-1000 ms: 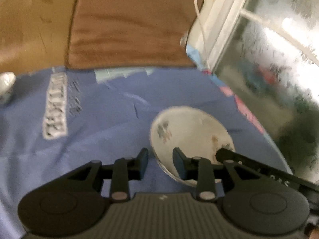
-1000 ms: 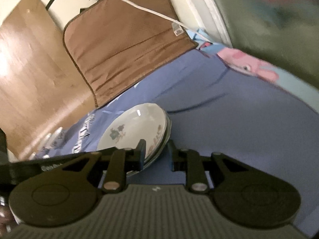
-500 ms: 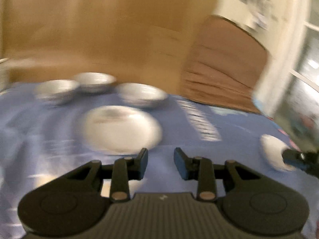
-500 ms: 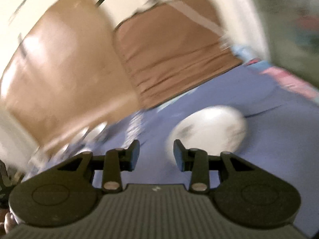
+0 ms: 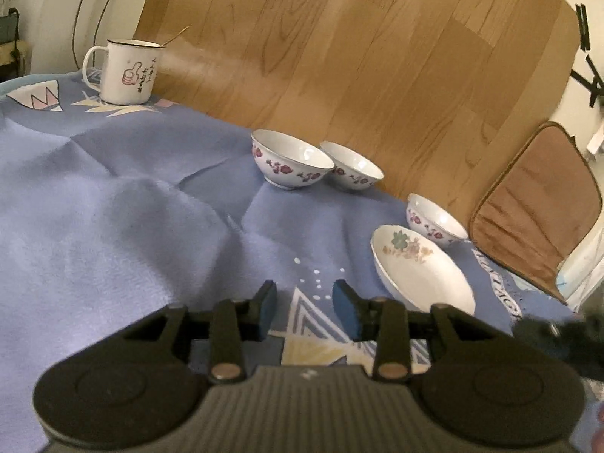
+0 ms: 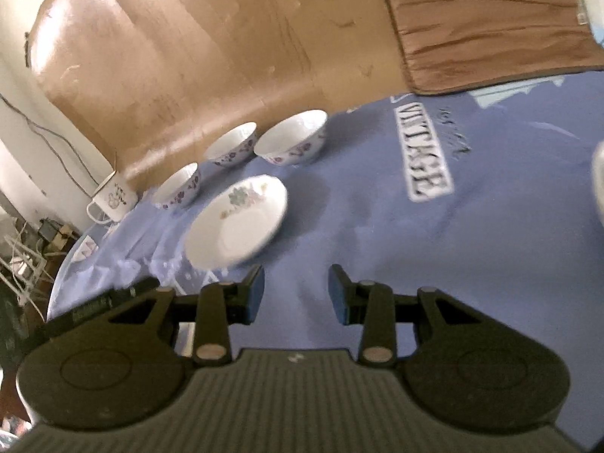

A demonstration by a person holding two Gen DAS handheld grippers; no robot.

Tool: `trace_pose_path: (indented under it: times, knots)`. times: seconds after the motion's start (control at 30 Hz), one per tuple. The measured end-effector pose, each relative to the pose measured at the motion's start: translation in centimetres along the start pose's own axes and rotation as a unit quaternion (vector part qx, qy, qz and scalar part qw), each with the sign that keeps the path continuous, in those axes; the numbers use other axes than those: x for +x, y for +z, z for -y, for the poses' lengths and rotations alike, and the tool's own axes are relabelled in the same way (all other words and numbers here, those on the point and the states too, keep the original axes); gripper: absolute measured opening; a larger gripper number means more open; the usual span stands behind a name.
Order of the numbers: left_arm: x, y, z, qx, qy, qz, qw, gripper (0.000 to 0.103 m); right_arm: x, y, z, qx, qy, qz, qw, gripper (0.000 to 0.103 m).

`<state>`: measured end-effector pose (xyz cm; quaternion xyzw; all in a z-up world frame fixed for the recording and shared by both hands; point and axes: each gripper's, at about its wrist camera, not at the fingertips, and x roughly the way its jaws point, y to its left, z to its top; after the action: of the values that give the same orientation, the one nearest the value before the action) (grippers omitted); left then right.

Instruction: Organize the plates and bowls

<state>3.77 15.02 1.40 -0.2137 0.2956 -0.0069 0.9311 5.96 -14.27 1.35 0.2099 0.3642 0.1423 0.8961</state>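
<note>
Blue pads spread apart on the left tool [image 5: 304,307], nothing between them, hovering low over the blue cloth [image 5: 113,207] on the counter, and the right tool [image 6: 295,294] hangs just the same, parted and empty, tilted over the cloth. Far left stands a white enamel mug [image 5: 128,71] with a thin stick poking out of it. Moving right, two floral bowls [image 5: 290,164] sit side by side, rims almost touching, both empty. Further right a third bowl [image 5: 436,219] sits empty, just behind the shallow flowered plate [image 5: 421,270], bare too, lying ahead and right of the left tool. Behind them leans a wooden board [image 5: 358,56], with a brown cushion [image 5: 536,207] at far right
</note>
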Motion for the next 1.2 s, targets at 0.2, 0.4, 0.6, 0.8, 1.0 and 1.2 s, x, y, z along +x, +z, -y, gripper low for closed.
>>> trace_pose_path:
  times: [0.2,0.4,0.6,0.8,1.0,1.2]
  knots:
    - [-0.7,-0.9,-0.3,0.001,-0.006,0.001,1.0,0.035,3.9,2.7,-1.0,0.019,-0.005,-0.014,1.0,0.041]
    - [-0.6,-0.8,-0.2,-0.001,-0.013,-0.003,0.9999,0.035,6.9,2.5,-1.6,0.025,-0.025,-0.057,0.998,0.013]
    - [-0.7,-0.8,-0.1,-0.001,-0.073,-0.025,0.9971,0.037,2.9,0.1,-0.9,0.048,0.014,-0.073,0.996,0.013]
    - [-1.1,-2.2,3.0,0.058,-0.133,-0.074,0.9867,0.037,-3.0,-3.3,0.1,0.019,0.033,-0.066,0.997,0.015]
    - [-1.6,-3.5,5.7,0.088,-0.122,-0.106,0.9829,0.036,-4.5,-4.4,0.8,0.008,0.027,-0.042,0.999,0.026]
    - [-2.1,-4.5,7.0,0.099,-0.109,-0.114,0.9825,0.019,-3.7,-4.6,1.6,0.025,0.051,-0.048,0.997,0.026]
